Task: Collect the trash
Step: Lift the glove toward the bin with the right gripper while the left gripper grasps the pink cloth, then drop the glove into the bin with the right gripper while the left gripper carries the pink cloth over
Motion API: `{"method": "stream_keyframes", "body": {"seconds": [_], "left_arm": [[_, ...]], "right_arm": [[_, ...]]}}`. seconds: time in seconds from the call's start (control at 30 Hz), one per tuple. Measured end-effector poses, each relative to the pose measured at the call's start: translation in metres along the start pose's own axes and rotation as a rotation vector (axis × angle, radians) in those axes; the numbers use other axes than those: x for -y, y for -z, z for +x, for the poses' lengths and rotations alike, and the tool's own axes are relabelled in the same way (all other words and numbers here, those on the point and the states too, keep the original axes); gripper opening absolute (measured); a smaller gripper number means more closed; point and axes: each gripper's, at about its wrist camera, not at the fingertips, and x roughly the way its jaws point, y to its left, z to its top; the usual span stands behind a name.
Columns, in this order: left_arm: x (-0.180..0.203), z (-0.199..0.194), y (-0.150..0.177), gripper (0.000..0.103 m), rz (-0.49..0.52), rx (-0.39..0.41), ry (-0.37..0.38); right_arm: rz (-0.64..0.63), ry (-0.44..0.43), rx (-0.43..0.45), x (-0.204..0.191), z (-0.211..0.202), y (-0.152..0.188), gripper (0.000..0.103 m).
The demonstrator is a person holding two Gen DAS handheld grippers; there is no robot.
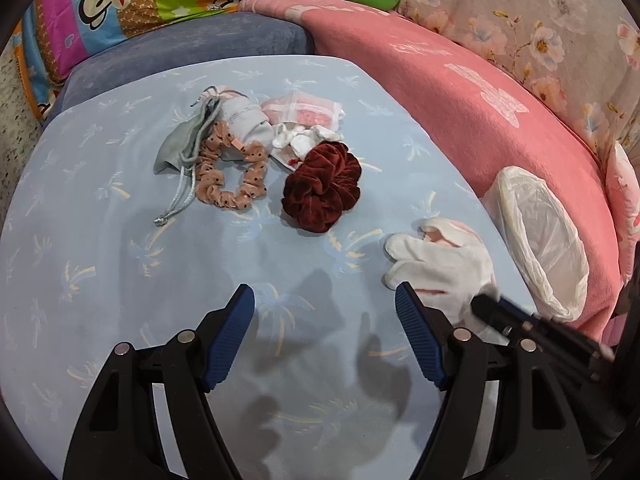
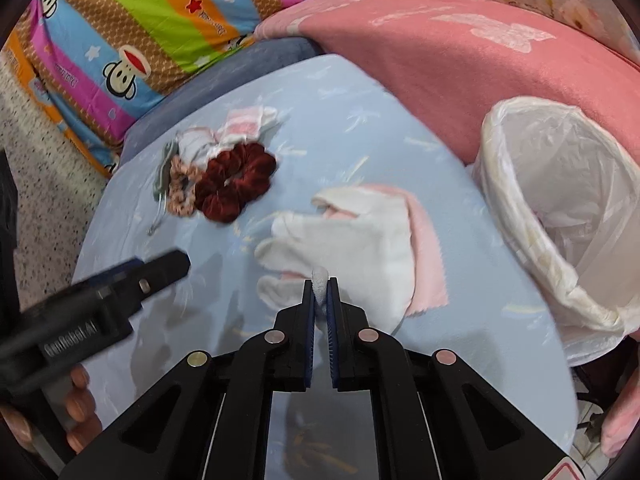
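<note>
1. The table (image 1: 120,280) is the biggest thing here, covered in pale blue palm-print cloth, with a pink blanket (image 1: 460,92) wrapping round it from 12 to 3 o'clock.
2. The bin (image 2: 520,184), lined with a white bag, sits at the table's 3 o'clock edge. What I can see of its inside looks empty, so I judge the collecting has barely begun.
3. The glove (image 2: 352,240), white with a pink cloth tucked under it, lies just beside the bin at about 4 o'clock on the table. It is the piece in hand.
4. My right gripper (image 2: 320,285) has its fingers pressed together on a pinch of the glove's white fabric. The glove seems to rest on the table, not yet lifted.
5. My left gripper (image 1: 325,300) hovers with fingers wide apart, holding nothing, low over the cloth at 6 o'clock.
6. Left to do: the pile near 11 o'clock, a red scrunchie (image 1: 322,186), a dotted scrunchie (image 1: 234,172), a grey pouch (image 1: 180,144) and white and pink cloths behind them.
7. Only the right view shows the pinch and the bin's depth. Only the left view shows the pile sharply, item by item; in the right view it is blurred.
</note>
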Motion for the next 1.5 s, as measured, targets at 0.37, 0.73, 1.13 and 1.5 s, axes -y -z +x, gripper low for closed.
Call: {"method": "stream_keyframes", "body": {"seconds": [0.37,0.73,1.13,1.5], "left_arm": [[0.047,0.023,0.009,0.069,0.093,-0.071,0.080],[0.085,0.059,0.004,0.035,0.154,-0.122,0.081],[0.099,0.037,-0.011,0.002,0.167,-0.098,0.126],[0.150,-0.010,-0.059,0.002,0.235,0.034,0.232]], "right_arm": [[0.069,-0.029,0.170,0.021,-0.051,-0.046,0.006],[0.131,-0.025,0.251,0.053,-0.089,-0.063,0.006],[0.206,0.047,0.338,0.102,-0.123,-0.067,0.006],[0.272,0.111,0.398,0.150,-0.147,-0.068,0.006]]}}
